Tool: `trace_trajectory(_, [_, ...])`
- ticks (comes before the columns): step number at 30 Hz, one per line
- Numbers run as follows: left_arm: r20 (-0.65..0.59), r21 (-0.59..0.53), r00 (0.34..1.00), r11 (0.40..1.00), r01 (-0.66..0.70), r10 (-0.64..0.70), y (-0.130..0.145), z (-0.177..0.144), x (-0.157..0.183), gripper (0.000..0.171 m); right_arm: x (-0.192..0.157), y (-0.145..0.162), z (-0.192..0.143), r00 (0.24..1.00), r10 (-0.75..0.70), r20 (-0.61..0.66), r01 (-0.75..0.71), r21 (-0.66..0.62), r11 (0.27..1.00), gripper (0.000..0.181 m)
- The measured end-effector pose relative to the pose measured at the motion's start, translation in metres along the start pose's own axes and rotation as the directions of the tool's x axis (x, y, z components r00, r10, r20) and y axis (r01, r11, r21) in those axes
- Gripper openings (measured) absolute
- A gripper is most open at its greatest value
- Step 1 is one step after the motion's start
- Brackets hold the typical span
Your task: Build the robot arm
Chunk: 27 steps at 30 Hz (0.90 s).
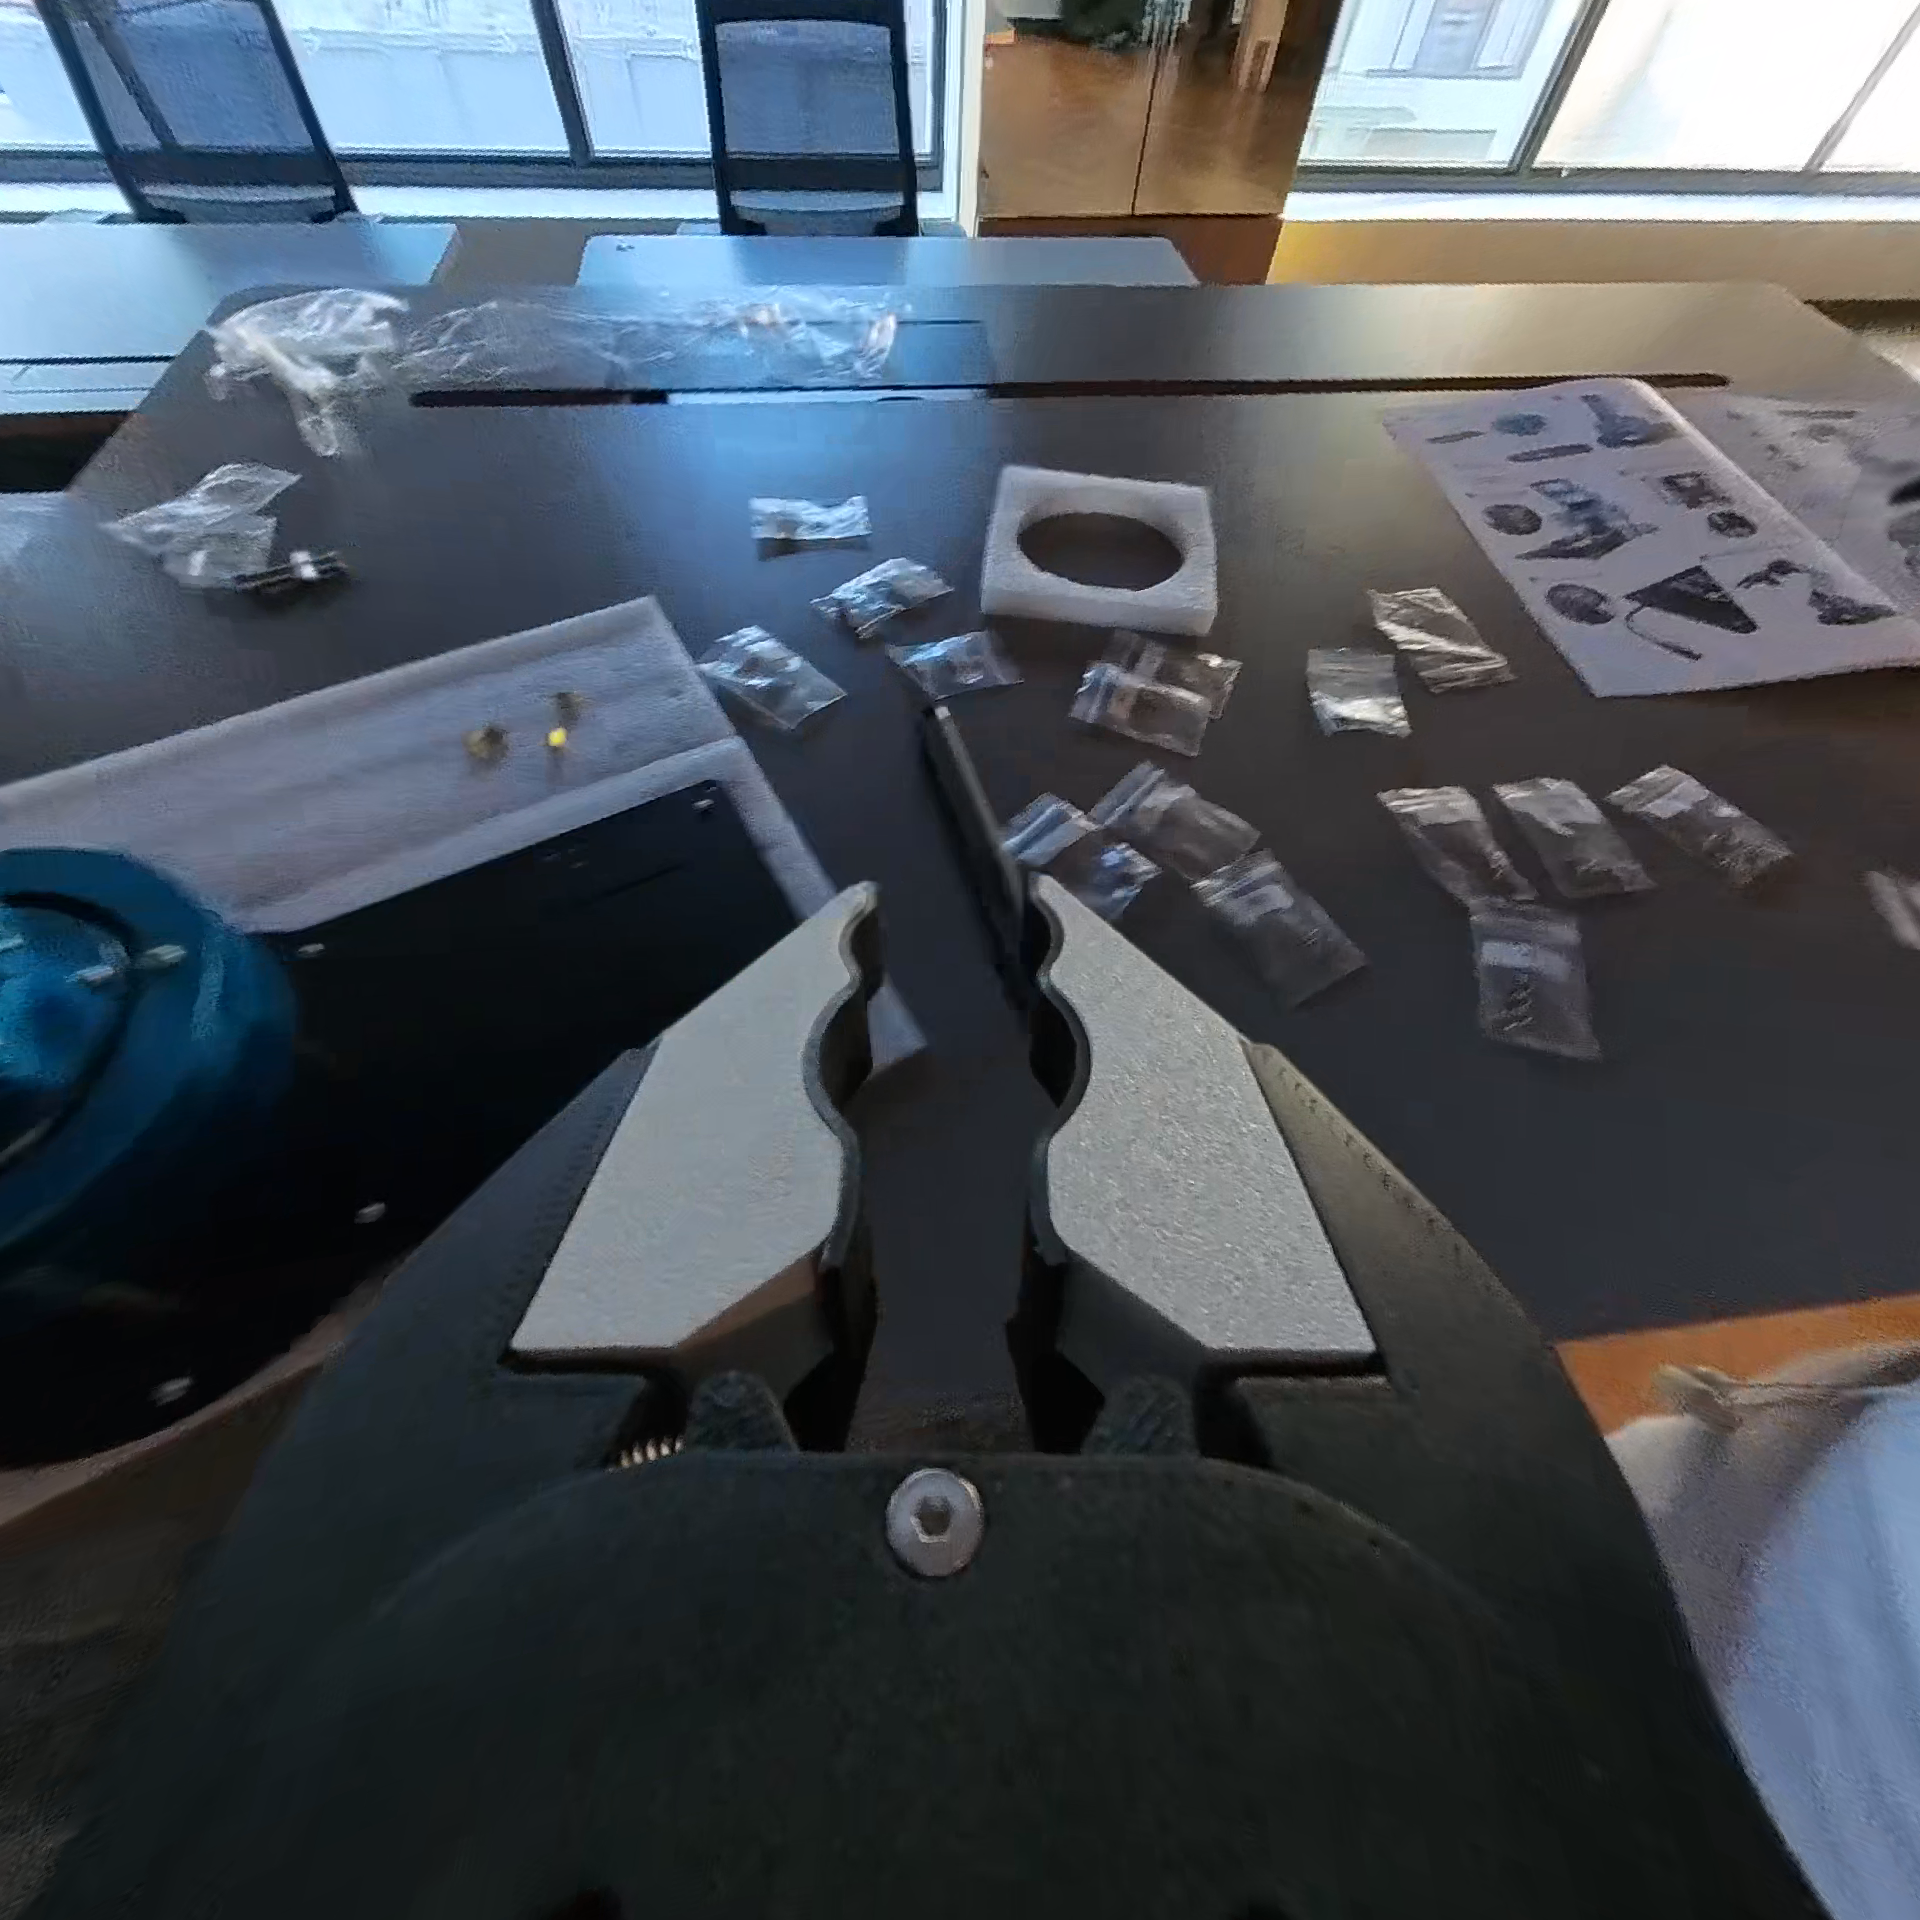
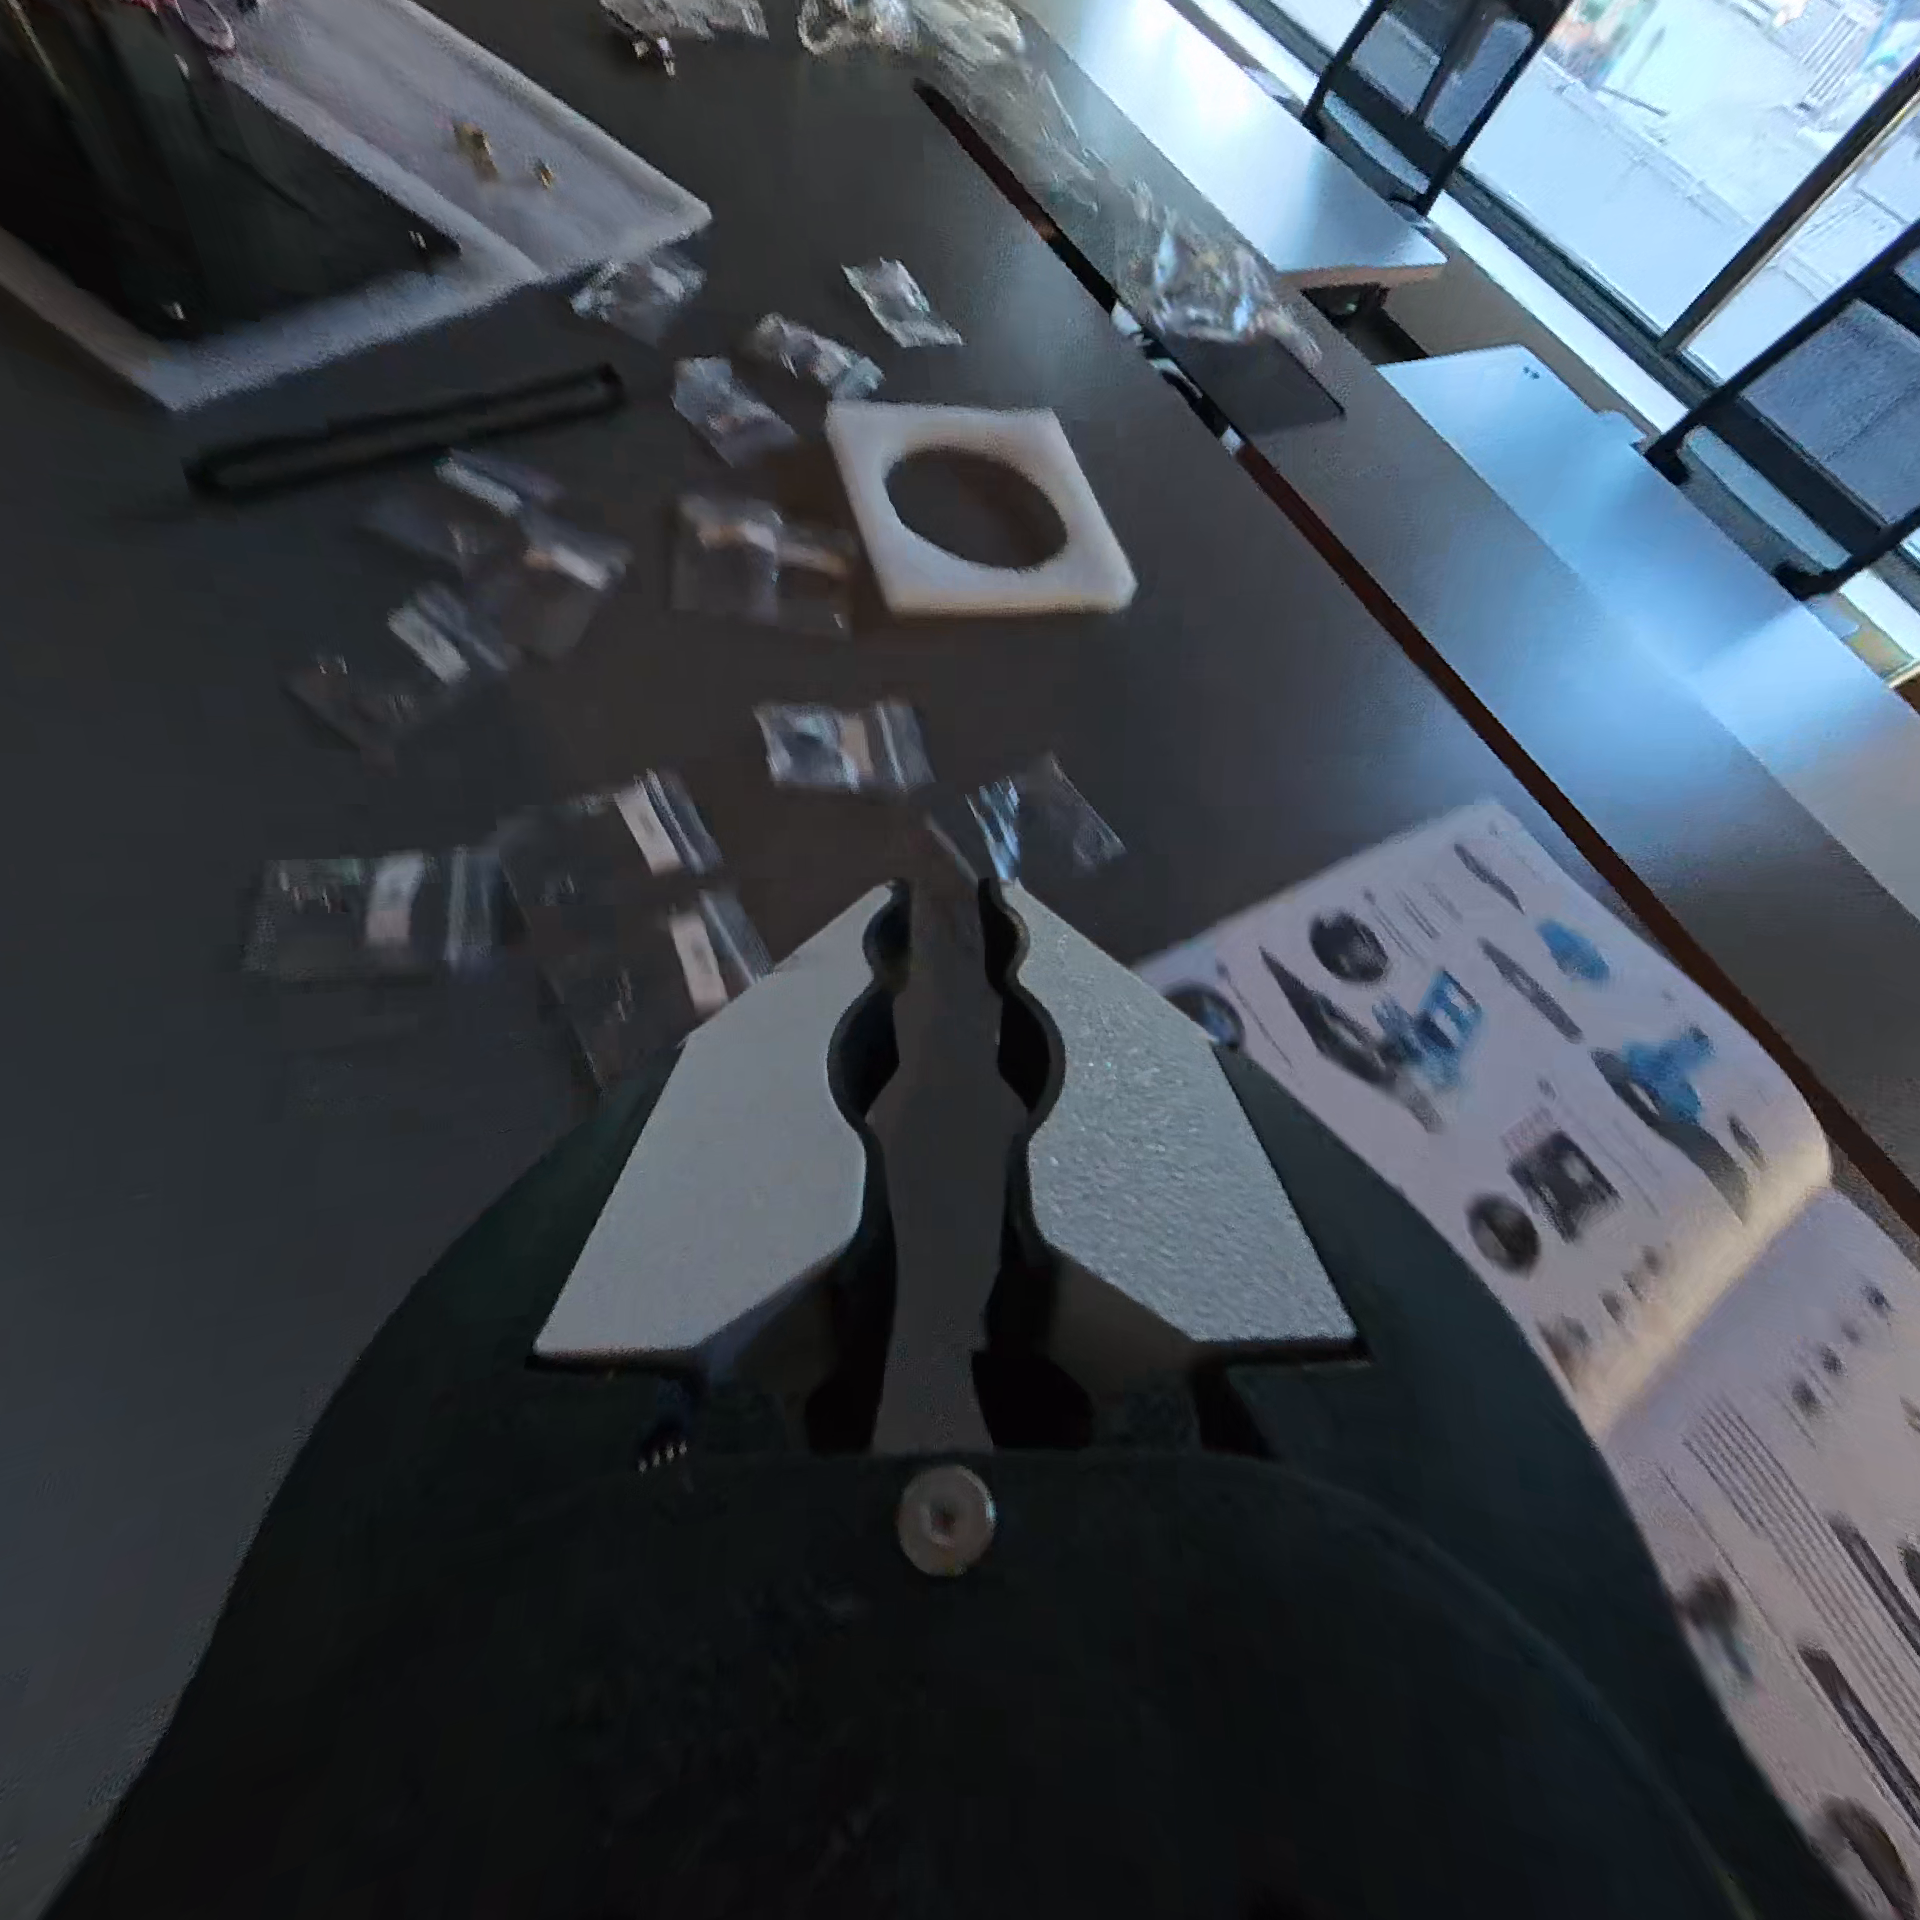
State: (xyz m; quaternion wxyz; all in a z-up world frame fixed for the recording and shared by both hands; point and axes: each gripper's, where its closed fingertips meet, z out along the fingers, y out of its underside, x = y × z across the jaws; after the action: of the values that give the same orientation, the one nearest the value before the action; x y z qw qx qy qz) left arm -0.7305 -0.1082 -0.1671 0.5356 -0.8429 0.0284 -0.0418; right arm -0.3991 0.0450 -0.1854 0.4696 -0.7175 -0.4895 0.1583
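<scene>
In the left wrist view, your left claw point(image 1: 951, 914) hangs above the dark tabletop point(image 1: 1299, 1091) with its jaws parted and nothing between them; a slim black bar point(image 1: 961, 800) lies on the surface just beyond the tips. Small clear bags point(image 1: 1174, 831) are scattered to the right, a white foam square point(image 1: 1101, 551) with a round cutout sits farther off, and a printed sheet point(image 1: 1642, 540) lies at the far right. A blue round part point(image 1: 125, 1039) rests at the left by a black panel point(image 1: 499, 997) on white foam. In the right wrist view, blurred, your right claw point(image 2: 940, 899) is slightly parted and empty, above the clear bags point(image 2: 842, 743), with an open booklet point(image 2: 1538, 1091) to its right and the foam square point(image 2: 977, 509) beyond.
</scene>
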Motion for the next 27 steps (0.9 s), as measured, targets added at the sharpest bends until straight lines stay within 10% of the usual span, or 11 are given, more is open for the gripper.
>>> trace_trajectory(10, [0.055, 0.063, 0.998, 0.998, -0.012, 0.008, -0.057, 0.033, 0.091, 0.026, 0.081, 0.058, -0.073, 0.999, 0.03, 0.035, -0.03, 0.001, 1.0, 0.015])
trace_trajectory(27, [0.173, 0.209, 0.982, 0.977, 0.036, -0.074, -0.215, 0.034, 0.094, 0.048, 0.16, -0.085, -0.099, 0.997, -0.067, -0.038, 0.075, 0.319, 0.945, 0.055])
